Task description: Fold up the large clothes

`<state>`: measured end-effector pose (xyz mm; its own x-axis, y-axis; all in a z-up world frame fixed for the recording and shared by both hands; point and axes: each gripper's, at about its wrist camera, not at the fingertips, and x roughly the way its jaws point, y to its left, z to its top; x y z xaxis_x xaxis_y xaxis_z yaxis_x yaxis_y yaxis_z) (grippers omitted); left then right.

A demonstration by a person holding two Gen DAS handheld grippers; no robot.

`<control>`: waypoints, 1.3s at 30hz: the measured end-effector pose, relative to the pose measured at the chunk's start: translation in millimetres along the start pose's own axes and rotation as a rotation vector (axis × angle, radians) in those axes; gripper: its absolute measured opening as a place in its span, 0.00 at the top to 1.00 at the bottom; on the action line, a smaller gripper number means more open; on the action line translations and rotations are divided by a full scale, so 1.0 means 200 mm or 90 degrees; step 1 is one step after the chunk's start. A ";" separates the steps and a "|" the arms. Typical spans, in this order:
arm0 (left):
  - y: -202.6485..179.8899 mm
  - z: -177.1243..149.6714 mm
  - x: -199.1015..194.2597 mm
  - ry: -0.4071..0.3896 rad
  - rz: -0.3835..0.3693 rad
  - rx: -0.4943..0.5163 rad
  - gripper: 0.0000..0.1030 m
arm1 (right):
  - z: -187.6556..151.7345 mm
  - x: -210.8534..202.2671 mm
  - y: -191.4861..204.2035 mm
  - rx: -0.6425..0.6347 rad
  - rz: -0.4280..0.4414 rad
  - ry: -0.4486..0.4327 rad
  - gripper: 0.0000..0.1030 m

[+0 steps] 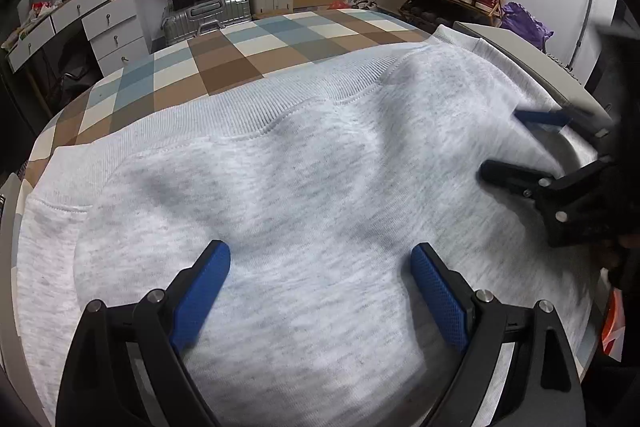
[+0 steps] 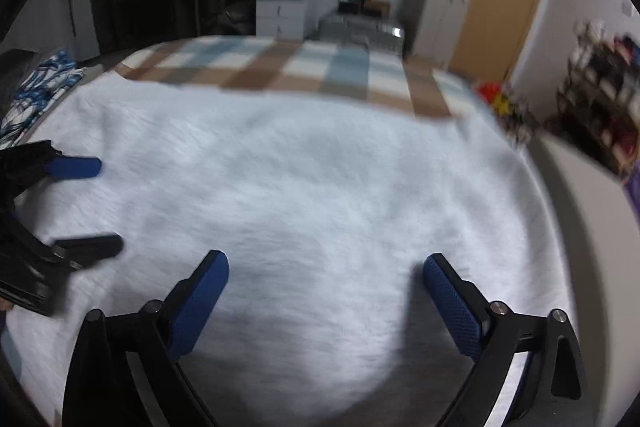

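Left tool [image 1: 320, 259] and right tool [image 2: 326, 269] angled down, spread empty above grey sweatshirt [image 1: 304, 163].

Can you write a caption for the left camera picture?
Open left gripper above a light grey sweatshirt on a checked bed.

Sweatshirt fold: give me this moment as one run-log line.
sweatshirt: flat on checkered bed cover | left gripper: open, empty | right gripper: open, empty
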<state>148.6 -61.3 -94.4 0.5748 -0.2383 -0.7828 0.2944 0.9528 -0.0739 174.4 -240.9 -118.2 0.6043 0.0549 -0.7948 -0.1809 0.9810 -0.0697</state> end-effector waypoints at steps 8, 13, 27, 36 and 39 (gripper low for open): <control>0.00 0.00 0.00 -0.002 -0.005 -0.003 0.14 | 0.01 -0.05 -0.10 0.021 -0.077 0.016 0.03; 0.00 0.00 0.00 -0.002 -0.004 -0.002 0.14 | 0.00 -0.05 -0.13 0.020 -0.039 0.034 0.01; 0.01 0.00 0.00 -0.004 -0.008 -0.005 0.14 | 0.01 -0.10 -0.29 0.111 -0.093 0.031 0.02; 0.01 0.00 -0.01 -0.003 -0.008 -0.006 0.14 | 0.34 0.02 0.01 0.040 -0.053 -0.032 0.02; 0.01 0.00 -0.01 -0.003 -0.009 -0.007 0.14 | 0.34 0.25 0.03 0.028 -0.084 0.029 0.00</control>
<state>148.1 -59.5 -93.6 0.5746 -0.2532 -0.7783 0.2940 0.9513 -0.0924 256.7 -219.7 -116.5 0.5849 -0.0828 -0.8069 -0.0675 0.9864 -0.1502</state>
